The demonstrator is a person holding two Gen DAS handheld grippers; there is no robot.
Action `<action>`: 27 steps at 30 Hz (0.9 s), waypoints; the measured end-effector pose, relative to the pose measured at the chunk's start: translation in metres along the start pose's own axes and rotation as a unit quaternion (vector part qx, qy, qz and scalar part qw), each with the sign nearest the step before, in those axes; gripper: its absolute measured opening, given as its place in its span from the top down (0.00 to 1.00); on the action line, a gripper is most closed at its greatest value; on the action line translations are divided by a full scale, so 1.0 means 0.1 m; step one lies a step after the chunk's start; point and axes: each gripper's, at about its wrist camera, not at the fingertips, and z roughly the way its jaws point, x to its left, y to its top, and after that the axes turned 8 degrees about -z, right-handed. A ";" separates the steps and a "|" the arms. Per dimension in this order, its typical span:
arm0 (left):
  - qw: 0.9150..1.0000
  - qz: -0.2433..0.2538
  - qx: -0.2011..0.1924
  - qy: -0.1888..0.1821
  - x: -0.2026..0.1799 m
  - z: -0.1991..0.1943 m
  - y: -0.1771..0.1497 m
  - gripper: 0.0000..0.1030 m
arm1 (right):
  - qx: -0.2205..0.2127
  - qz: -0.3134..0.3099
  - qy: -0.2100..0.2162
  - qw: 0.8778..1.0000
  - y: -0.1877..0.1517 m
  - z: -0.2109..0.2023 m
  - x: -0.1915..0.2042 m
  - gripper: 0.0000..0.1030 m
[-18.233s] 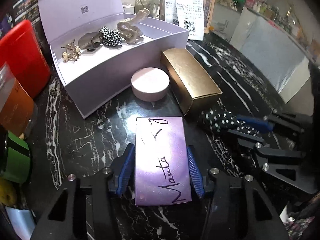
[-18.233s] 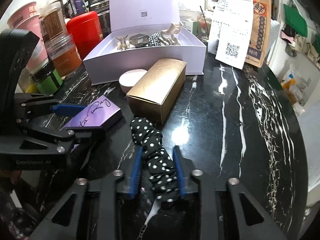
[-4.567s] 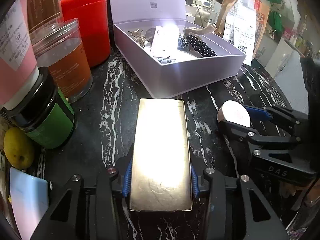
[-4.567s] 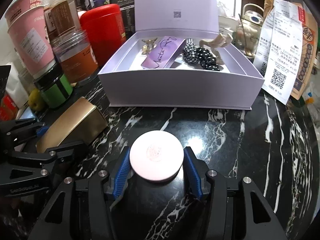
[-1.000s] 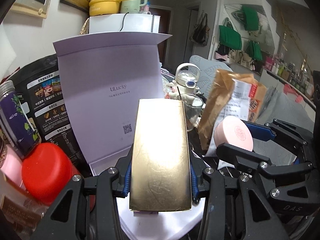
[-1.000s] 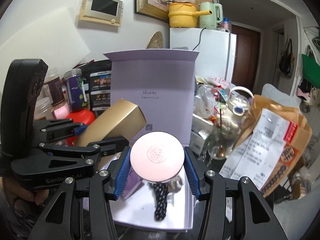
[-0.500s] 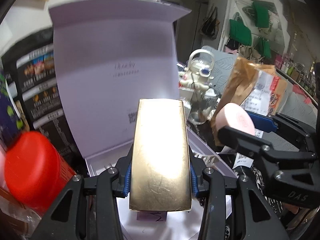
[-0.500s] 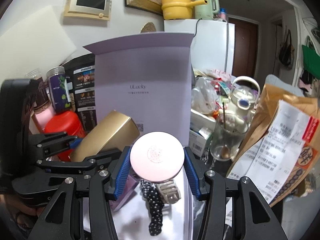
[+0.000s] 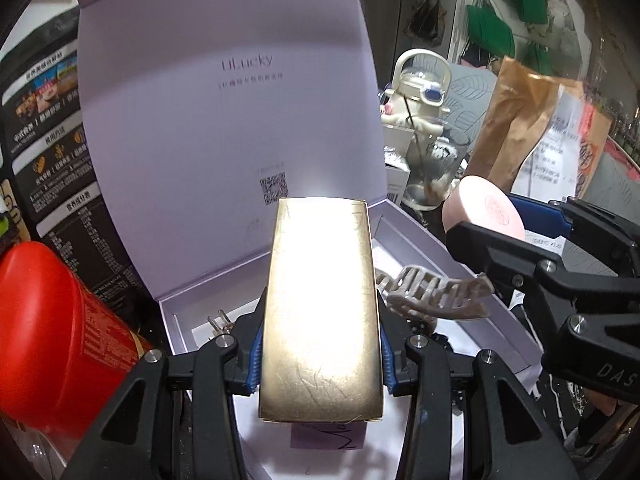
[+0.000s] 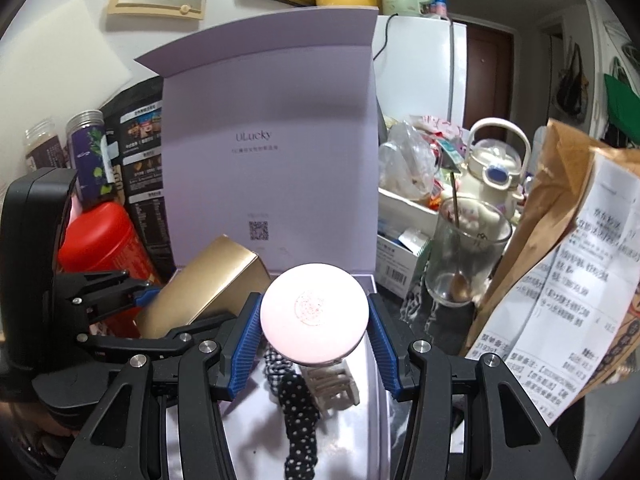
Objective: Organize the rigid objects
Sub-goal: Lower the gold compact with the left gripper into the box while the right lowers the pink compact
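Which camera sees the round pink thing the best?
The right wrist view. There the round pink case faces the camera nearly whole, held between the right tongs above the open lilac box. The left wrist view shows it only from the side, partly hidden behind a black finger of those tongs.

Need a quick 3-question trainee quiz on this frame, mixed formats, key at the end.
1. True or false: the left hand-held gripper is shut on the gold box.
2. Multiple choice: what does the right hand-held gripper hold? A) glass cup B) round pink case C) polka-dot scrunchie
3. Fill in: both held items are above the open ______ box with the raised lid.

Key: 1 true; 2 B; 3 lavender
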 end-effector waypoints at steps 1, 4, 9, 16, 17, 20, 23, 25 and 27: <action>1.000 -0.001 0.003 0.002 0.01 0.03 0.00 0.58 | 0.003 0.002 -0.001 1.000 -0.01 0.03 0.00 0.51; 1.000 -0.002 0.011 0.009 0.05 0.10 -0.01 0.58 | 0.009 0.005 0.000 1.000 -0.03 0.11 -0.01 0.51; 1.000 0.000 0.023 0.018 0.02 0.28 -0.01 0.58 | 0.021 0.007 0.000 1.000 -0.08 0.25 0.00 0.51; 0.999 0.006 0.027 0.034 0.02 0.35 -0.01 0.58 | 0.033 0.008 -0.009 0.999 -0.13 0.36 0.01 0.51; 0.999 0.006 0.027 0.035 0.02 0.36 -0.01 0.58 | 0.035 0.008 -0.010 0.999 -0.14 0.38 0.01 0.51; 0.999 0.012 0.031 0.040 0.00 0.38 -0.01 0.58 | 0.042 0.006 -0.012 0.999 -0.17 0.43 0.02 0.51; 0.998 0.015 0.040 0.047 0.00 0.42 -0.01 0.58 | 0.048 0.005 -0.019 0.999 -0.19 0.48 0.03 0.51; 0.997 0.011 0.060 0.045 0.01 0.52 -0.04 0.57 | 0.060 0.005 -0.020 0.998 -0.21 0.54 0.03 0.51; 0.997 0.010 0.061 0.040 0.00 0.54 -0.04 0.57 | 0.066 0.004 -0.021 0.998 -0.23 0.58 0.03 0.51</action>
